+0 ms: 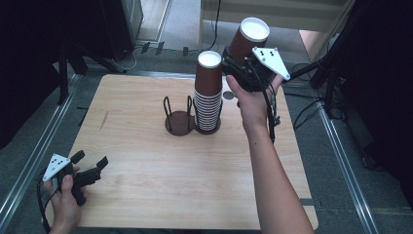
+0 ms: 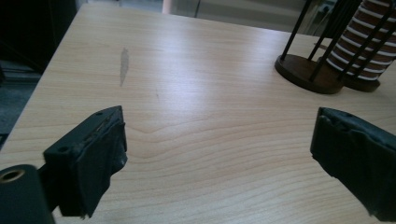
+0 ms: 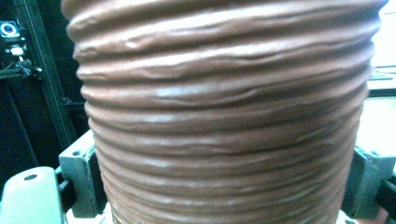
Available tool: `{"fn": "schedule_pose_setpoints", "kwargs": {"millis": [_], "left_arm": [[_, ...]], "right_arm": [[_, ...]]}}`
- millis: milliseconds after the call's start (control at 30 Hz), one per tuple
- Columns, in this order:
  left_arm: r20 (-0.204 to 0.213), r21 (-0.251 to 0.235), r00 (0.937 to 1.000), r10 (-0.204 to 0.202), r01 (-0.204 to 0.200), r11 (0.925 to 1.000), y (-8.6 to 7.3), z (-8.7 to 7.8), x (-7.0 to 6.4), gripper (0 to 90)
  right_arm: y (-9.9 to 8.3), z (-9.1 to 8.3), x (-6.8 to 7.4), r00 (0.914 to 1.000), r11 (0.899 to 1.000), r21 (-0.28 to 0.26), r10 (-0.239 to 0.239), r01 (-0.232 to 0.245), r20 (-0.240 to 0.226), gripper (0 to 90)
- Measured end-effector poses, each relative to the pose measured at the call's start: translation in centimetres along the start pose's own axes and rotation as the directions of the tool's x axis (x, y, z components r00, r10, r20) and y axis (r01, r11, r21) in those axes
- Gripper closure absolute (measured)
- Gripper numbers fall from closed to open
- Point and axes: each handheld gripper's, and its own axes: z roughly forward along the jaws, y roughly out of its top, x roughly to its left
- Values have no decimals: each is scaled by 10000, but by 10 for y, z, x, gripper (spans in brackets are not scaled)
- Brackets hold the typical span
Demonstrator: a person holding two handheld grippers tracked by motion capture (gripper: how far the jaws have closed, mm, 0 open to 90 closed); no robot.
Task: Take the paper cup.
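Observation:
A brown ribbed paper cup [image 1: 248,39] is lifted high over the table's far right, with my right gripper [image 1: 238,66] shut on it; in the right gripper view the cup's ribbed wall [image 3: 224,116] sits between both jaws. A stack of brown cups [image 1: 208,92] stands in the right ring of a dark two-ring holder [image 1: 179,122]; the left ring is empty. My left gripper [image 1: 90,163] hovers open near the table's front left corner, nothing between its pads [image 2: 100,154]. The holder's base [image 2: 306,72] and the stack [image 2: 366,42] lie ahead of it, to the right.
The light wooden table [image 1: 146,185] has a faint grey smear [image 2: 123,65] on its left half. Metal rails run along both sides of the table. Dark stands and cables crowd the floor at the back and right.

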Motion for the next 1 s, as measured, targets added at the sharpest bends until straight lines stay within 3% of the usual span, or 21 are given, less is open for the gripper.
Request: {"fn": "schedule_pose_setpoints", "kwargs": {"millis": [100, 200, 300, 433, 600, 733, 833, 1000], "left_arm": [[-129, 32, 9999, -23, 24, 10000, 0, 2, -1, 64], [-97, 358, 9999, 68, -65, 9993, 1, 2, -1, 62], [94, 448, 9999, 124, -128, 9989, 2, 1, -2, 0], [246, 736, 9997, 23, -41, 9973, 2, 0, 0, 0], [361, 691, 9992, 158, -182, 9974, 3, 0, -2, 0], [637, 653, 9979, 148, -189, 9977, 3, -1, -1, 0], [735, 618, 9972, 112, -158, 9980, 5, -3, 0, 0], [1339, 534, 9910, -64, -7, 9986, 9, -5, -2, 0]], "right_arm": [[-2, -7, -7, 10000, 10000, 20, 4, -4, 83, 110], [-4, -14, -12, 9998, 10000, 19, -93, 92, 152, 110], [-8, -21, -16, 9999, 10000, 63, -65, 65, 141, 110], [-15, -31, -19, 9996, 9997, 178, -195, 191, 213, 110], [-25, -42, -22, 9995, 9991, 388, -198, 188, 235, 110], [-32, -51, -23, 9989, 9986, 346, -411, 403, 212, 109], [-37, -58, -23, 9995, 9986, 421, -314, 309, 98, 109], [-48, -71, -22, 9997, 9985, 503, -197, 203, -111, 108]]}}
